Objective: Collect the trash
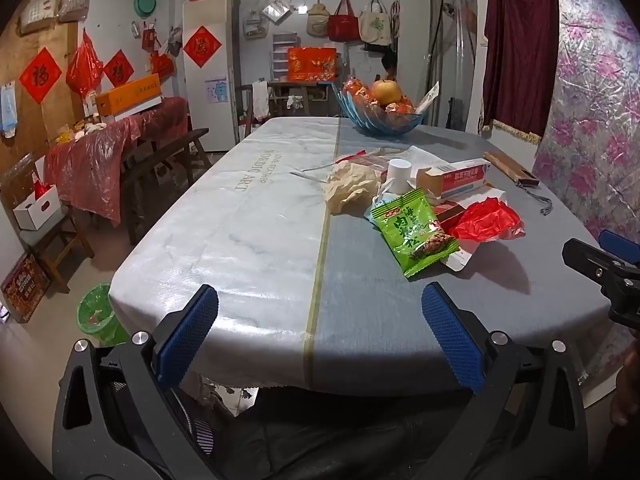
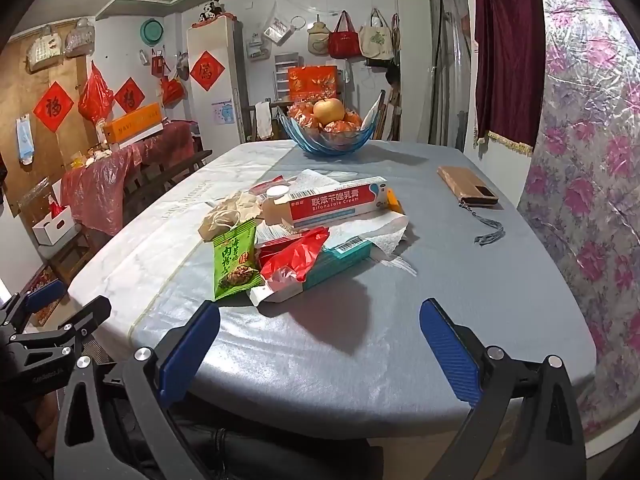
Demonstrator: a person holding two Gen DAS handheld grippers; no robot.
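Observation:
A heap of trash lies mid-table: a green snack wrapper (image 1: 414,232) (image 2: 234,258), a red plastic scrap (image 1: 486,220) (image 2: 296,256), a crumpled beige tissue (image 1: 352,190) (image 2: 230,212), a red-and-white cream box (image 1: 456,178) (image 2: 332,202), a teal box (image 2: 340,258) and a white cup (image 1: 399,174). My left gripper (image 1: 320,332) is open and empty over the table's near edge. My right gripper (image 2: 320,344) is open and empty, short of the heap.
A blue glass fruit bowl (image 1: 380,118) (image 2: 332,136) stands at the table's far end. A brown wallet with a cord (image 2: 466,186) lies at right. A green-lined waste bin (image 1: 96,314) stands on the floor at left. A floral covered wall (image 2: 580,200) is close on the right.

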